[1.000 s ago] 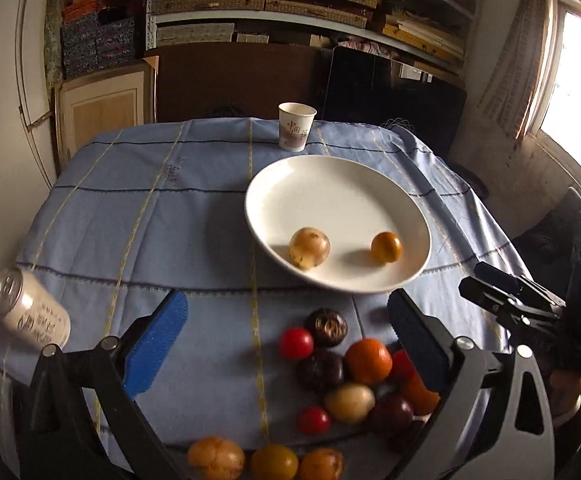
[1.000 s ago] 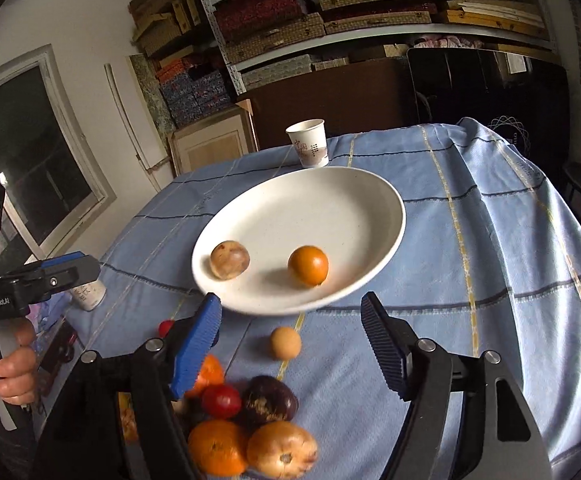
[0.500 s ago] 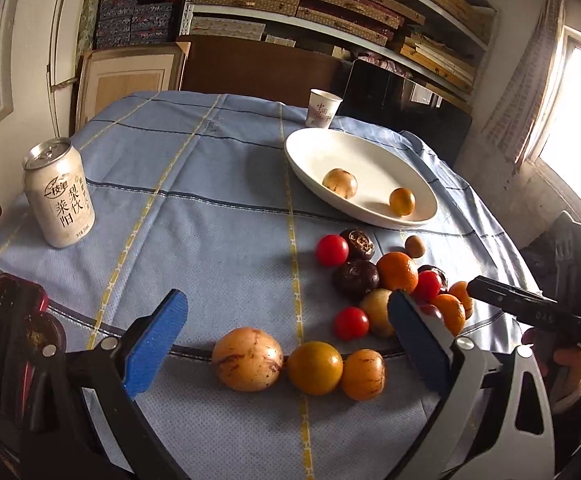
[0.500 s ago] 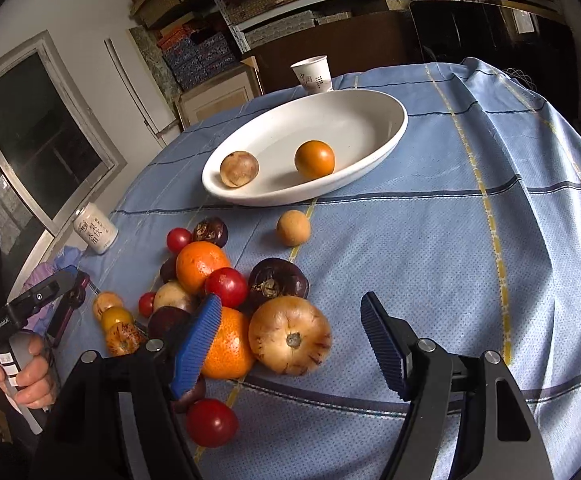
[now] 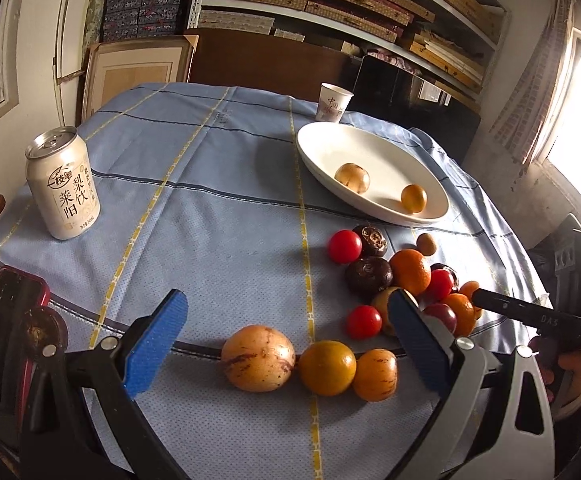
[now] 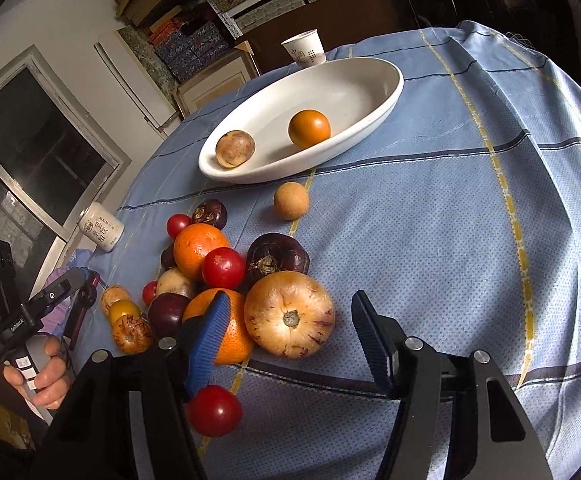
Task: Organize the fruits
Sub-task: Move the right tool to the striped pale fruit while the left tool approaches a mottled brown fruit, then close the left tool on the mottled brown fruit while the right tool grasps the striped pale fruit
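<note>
Closing our right claw [image 6: 290, 344], we have nothing pinched yet; the big striped fruit [image 6: 289, 313] sits just ahead between its fingers, near the white plate [image 6: 386, 98]. Our left claw [image 5: 286, 340] stays open.

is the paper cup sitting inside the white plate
No, the paper cup stands on the blue tablecloth just beyond the far rim of the white plate, which holds only two fruits.
</note>
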Available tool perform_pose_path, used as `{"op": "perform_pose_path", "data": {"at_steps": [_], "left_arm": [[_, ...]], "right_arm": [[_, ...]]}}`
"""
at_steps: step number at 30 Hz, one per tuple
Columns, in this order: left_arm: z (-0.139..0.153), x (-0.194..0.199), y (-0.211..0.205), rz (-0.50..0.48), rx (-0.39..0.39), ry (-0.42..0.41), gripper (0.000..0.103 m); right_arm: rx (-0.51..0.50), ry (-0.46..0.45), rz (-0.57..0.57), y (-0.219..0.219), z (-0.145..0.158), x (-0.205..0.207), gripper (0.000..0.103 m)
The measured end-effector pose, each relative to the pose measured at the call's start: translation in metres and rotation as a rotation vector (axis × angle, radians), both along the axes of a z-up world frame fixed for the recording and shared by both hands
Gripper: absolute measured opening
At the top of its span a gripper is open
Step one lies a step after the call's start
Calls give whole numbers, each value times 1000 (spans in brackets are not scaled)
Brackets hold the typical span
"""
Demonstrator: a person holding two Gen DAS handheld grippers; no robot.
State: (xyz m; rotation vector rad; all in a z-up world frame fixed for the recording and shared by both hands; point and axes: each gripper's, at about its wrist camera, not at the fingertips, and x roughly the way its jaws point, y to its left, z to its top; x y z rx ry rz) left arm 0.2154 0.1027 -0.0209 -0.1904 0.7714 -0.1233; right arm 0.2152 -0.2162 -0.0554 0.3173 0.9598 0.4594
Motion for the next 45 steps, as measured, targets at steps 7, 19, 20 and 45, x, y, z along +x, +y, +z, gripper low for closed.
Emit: {"op": "perform_pose_path", "data": {"at_steps": [7,19,20,45], "left_arm": [[1,-2,2,-9,2,-2,98],[-12,-8,20,-49,-74,57,86],[-15,-7,21,-53,-80,72,78],[-41,6,23,-45,-110,198,44]], "right_arm": [[74,35,2,-5,-5,3,52],[-58,-31,-4,6,2,-4,45],[-69,-40,-3,7,3,-5,45],[-84,-49,0,6,3,-4,45]]}}
